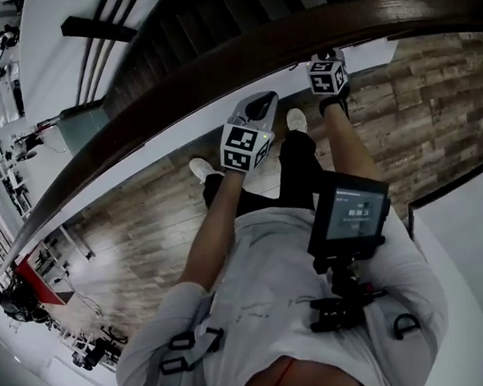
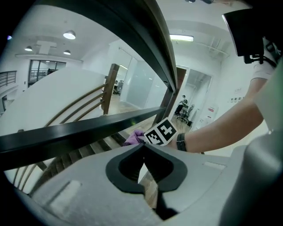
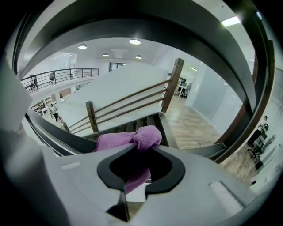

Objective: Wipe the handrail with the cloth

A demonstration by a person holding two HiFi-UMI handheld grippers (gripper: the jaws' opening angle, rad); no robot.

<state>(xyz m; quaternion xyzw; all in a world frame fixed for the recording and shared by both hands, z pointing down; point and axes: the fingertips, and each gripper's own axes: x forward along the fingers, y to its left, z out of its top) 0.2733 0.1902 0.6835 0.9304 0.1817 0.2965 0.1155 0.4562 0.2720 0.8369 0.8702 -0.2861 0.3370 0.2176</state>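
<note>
A dark wooden handrail point(image 1: 394, 12) curves from lower left to upper right in the head view. My right gripper point(image 1: 328, 56) rests at the rail and is shut on a purple cloth point(image 3: 132, 139), which bunches over the rail point(image 3: 53, 134) in front of the jaws. In the head view the cloth is hidden by the gripper. My left gripper point(image 1: 262, 106) sits just below the rail, to the left of the right one, jaws shut on nothing. From the left gripper view point(image 2: 142, 148) I see the rail point(image 2: 88, 130), the cloth point(image 2: 134, 137) and the right gripper's marker cube point(image 2: 160, 131).
Beyond the rail a dark staircase point(image 1: 204, 17) drops away, with a lower wooden banister point(image 3: 132, 99). I stand on wood-plank flooring point(image 1: 434, 108). A black screen device point(image 1: 348, 214) hangs at the chest. A white wall point(image 1: 476, 238) curves on the right.
</note>
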